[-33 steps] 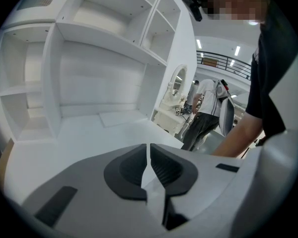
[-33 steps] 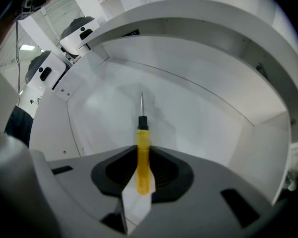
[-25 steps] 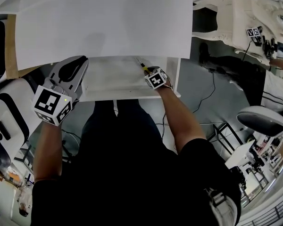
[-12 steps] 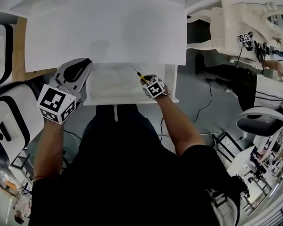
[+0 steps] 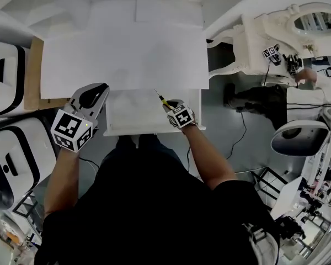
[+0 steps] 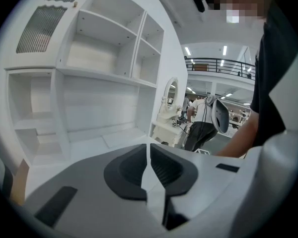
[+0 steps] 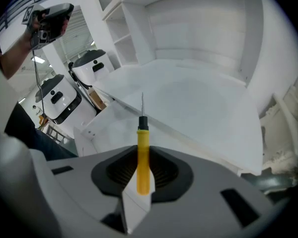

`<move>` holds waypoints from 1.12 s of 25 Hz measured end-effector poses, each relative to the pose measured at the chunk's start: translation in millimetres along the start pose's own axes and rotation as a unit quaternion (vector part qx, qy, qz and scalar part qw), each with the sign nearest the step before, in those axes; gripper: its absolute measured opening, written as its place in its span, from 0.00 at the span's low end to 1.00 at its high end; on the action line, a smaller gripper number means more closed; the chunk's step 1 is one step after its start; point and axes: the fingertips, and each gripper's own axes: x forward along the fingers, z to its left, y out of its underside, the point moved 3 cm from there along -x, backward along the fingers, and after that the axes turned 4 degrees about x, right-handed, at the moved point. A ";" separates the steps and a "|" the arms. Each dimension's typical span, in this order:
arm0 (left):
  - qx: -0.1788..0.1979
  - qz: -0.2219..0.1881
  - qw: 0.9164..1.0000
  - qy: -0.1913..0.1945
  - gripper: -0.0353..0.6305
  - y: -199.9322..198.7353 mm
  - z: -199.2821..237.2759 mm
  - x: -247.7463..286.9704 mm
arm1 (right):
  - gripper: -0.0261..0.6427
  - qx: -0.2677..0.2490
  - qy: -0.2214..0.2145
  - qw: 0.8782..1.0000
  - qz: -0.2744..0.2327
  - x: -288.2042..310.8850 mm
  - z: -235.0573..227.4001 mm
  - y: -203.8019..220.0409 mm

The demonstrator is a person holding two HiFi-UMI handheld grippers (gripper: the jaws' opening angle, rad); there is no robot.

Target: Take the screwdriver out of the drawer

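Now my right hand-held gripper point(image 7: 143, 155) is clamped on the screwdriver's point(image 7: 142, 133) yellow handle, holding it over the open drawer point(image 5: 154, 130), shaft forward. My left hand-held gripper point(image 6: 149, 150) sits beside the drawer, jaws together and empty, out of the way.

Left gripper point(image 6: 149, 157): jaws together, nothing between them. Beyond stands a white shelving unit point(image 6: 97, 58) with open compartments above a white desktop point(image 6: 89, 143). To its right are an oval mirror point(image 6: 172, 90) and a standing person point(image 6: 201, 120). The holder's forearm point(image 6: 241, 138) is at the right edge.
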 end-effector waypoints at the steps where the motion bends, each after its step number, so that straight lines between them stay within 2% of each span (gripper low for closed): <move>1: 0.001 -0.003 1.000 -0.001 0.11 -2.1 -0.9 -3.9 | 0.17 0.000 0.003 1.000 -0.010 -7.5 1.2 -6.5; 8: 0.020 -0.022 0.999 -0.012 0.11 -18.7 -8.3 -25.8 | 0.17 0.001 0.024 0.997 -0.070 -56.8 3.5 -41.2; 15: 0.016 -0.046 0.999 -0.011 0.11 -32.3 -7.1 -39.5 | 0.17 0.041 0.030 0.989 -0.141 -98.7 1.1 -74.6; 23: 0.022 -0.052 0.998 -0.016 0.11 -40.0 -5.1 -56.2 | 0.17 0.045 0.032 0.978 -0.199 -149.6 8.6 -107.8; 28: 0.022 -0.053 0.998 -0.011 0.11 -42.1 -9.3 -53.7 | 0.17 0.057 0.037 0.972 -0.225 -175.3 3.1 -113.6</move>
